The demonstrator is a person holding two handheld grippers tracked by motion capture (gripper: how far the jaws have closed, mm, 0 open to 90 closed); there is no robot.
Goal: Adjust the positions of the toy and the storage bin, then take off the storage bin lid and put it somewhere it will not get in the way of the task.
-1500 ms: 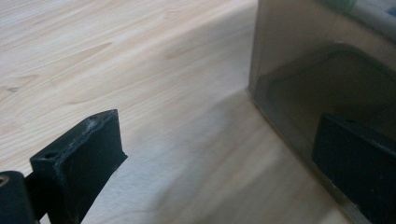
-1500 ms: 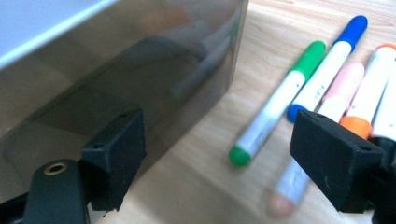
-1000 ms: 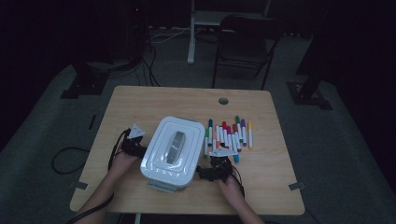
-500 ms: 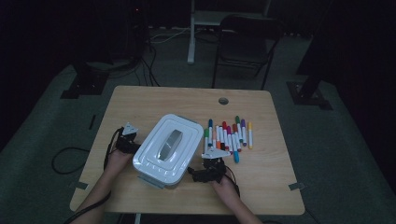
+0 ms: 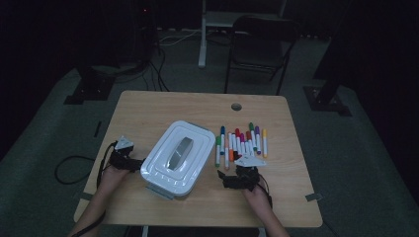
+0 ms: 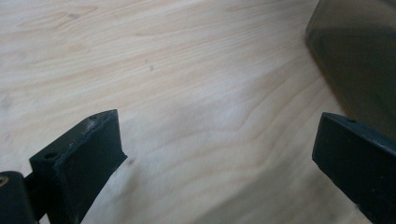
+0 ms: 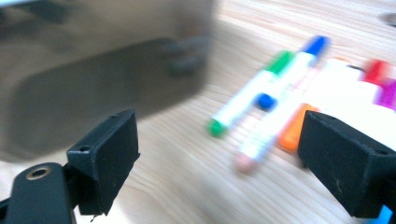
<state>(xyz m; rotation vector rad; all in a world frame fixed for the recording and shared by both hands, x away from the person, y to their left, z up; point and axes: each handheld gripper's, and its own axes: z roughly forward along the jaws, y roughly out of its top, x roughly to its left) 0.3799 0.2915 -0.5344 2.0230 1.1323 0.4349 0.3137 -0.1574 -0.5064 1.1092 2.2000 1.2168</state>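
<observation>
Box of white plastic with a grey handle set into its lid (image 5: 178,157) sat askew on the pale wooden desk (image 5: 158,106), lid still on, between the two grippers, so either hand could reach a side of it. The left hand-held gripper (image 5: 132,163) lay close against the box's left side with its jaws spread wide and nothing between them; in the left gripper view only bare wood lay between its jaws, the box wall (image 6: 359,60) off to one side. The right hand-held gripper (image 5: 228,178) stood apart from the box, jaws fully wide and empty, having just finished opening. It pointed toward the row of coloured felt-tip markers (image 5: 240,143) laid side by side just right of the box, probably the next things to be picked up.
</observation>
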